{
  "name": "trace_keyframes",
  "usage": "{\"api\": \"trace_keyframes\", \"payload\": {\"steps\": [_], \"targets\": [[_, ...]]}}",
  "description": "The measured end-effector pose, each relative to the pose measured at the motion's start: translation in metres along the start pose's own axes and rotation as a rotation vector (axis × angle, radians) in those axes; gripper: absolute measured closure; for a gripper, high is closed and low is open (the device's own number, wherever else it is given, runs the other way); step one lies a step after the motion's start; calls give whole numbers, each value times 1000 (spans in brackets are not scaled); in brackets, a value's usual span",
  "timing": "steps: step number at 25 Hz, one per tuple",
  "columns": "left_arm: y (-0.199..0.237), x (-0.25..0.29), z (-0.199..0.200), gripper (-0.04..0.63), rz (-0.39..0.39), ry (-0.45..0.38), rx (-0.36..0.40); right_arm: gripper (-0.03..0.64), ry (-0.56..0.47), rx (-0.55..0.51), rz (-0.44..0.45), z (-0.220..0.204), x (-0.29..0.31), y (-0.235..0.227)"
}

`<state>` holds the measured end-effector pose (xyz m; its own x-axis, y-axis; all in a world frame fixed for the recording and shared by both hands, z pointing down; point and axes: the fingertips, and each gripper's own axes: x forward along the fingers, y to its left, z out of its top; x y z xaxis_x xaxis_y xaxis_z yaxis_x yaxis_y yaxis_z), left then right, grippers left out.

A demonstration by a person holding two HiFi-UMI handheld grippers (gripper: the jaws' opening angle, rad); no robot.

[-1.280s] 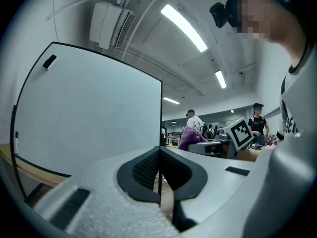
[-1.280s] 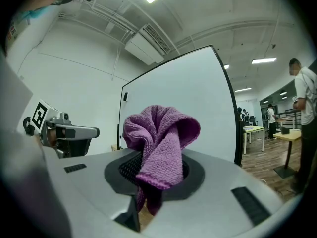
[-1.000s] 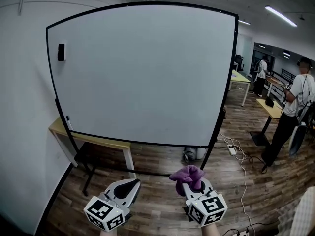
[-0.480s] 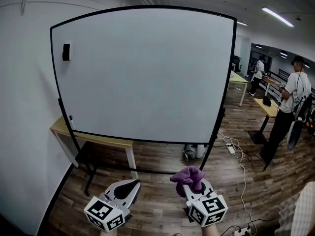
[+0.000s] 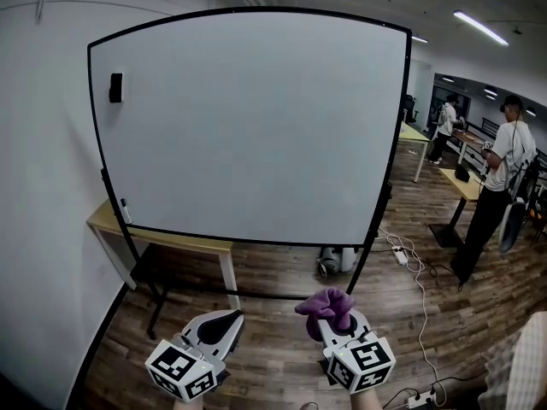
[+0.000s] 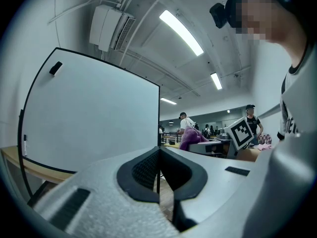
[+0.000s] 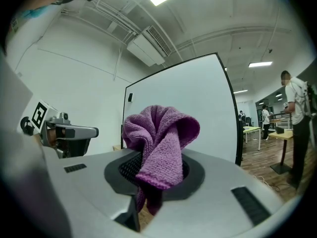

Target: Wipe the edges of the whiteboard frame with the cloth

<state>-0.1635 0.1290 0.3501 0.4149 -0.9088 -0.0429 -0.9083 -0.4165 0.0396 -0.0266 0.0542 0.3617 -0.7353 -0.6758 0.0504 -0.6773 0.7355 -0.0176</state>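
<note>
Head view: your right gripper (image 5: 336,321) clamps crumpled purple cloth (image 5: 325,302); left gripper (image 5: 224,320) closed, empty. Far ahead, black whiteboard frame (image 5: 408,101) looks untouched; all edges left for you.

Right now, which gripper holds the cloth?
The right gripper, its jaws shut on the purple cloth. The left gripper is shut with nothing between its jaws.

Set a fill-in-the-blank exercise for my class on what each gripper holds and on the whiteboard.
The right gripper is shut on a crumpled ____ fabric cloth.
The left gripper, jaws together, holds ____.
The large white rectangular whiteboard has a thin ____ frame.
Missing words: purple; nothing; black.
</note>
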Motion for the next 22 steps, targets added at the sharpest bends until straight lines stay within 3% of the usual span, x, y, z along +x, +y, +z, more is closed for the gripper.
{"api": "trace_keyframes", "payload": {"steps": [22], "targets": [[3,-5,-9,578,-18,9,-12,551,-3,6,-12,-3,0,6]]}}
